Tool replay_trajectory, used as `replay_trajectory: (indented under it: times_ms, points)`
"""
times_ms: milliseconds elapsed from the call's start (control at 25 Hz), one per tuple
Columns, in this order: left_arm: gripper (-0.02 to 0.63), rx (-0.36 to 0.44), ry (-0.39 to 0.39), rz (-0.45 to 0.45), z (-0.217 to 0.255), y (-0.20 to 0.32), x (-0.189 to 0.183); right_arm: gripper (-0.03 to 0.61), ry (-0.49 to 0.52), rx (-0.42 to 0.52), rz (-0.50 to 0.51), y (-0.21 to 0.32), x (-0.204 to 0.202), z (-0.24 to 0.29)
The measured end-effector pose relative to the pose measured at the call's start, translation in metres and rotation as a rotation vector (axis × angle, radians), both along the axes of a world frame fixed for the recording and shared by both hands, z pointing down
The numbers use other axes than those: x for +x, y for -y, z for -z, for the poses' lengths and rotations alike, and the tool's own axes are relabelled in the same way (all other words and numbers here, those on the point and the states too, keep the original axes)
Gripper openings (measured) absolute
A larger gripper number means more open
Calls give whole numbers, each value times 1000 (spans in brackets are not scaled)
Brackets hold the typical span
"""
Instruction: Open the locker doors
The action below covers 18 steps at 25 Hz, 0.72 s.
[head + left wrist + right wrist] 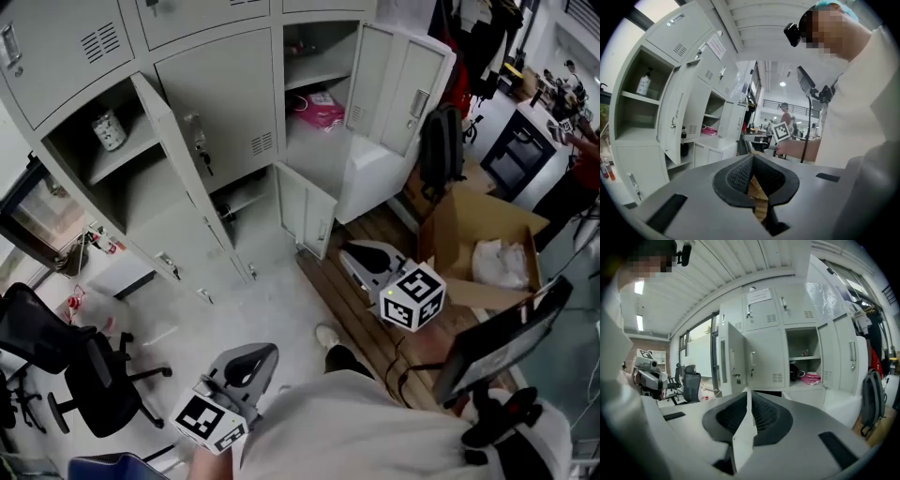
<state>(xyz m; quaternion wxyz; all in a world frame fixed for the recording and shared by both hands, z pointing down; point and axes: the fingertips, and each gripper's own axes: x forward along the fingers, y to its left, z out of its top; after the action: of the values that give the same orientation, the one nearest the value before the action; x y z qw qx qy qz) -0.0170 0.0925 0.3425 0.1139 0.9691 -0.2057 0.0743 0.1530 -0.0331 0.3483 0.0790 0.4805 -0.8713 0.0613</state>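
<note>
Looking at the lockers (56, 47), three doors already hang open. The one that matters now is the closed door (765, 359) in the middle column. It's squeezed between the open door (734, 357) on its left and the open compartment with the pink bundle (811, 377) on its right. (The doors along the top edge of the bank are shut too, but they sit higher.)

Both grippers are well back from the bank, over the floor, touching nothing. Right gripper (748, 397): fingers pressed together, nothing held. Left gripper (753, 161): same deal, tips meeting, empty, only floor showing through the slot lower down.

What the next move turns on, I reckon, is which gripper faces the door. The right gripper points pretty much square at the bank, with the closed door dead ahead and a bit above its tips. The left one looks along the row instead, lockers off to its left side. So right looks like the better-placed hand.

The handle (752, 358) is a slim upright bar near the door's left edge, just beside the open door. Its long axis runs vertical, so the fingers would need to part and close across it from the sides. It's a tight spot with that open door next to it, so clipping it seems the main risk.
</note>
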Motion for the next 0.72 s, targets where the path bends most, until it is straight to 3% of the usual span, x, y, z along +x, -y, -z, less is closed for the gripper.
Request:
replay_trajectory:
  times_ms: [280,720]
  points:
    - [11,-3,-5,33,-11,-46,-46,21,-19,-27,126,-70,-87,-22]
    - [11,4,-1,38,-25,-84,-82,21,-48,4,233,-127,-163,-23]
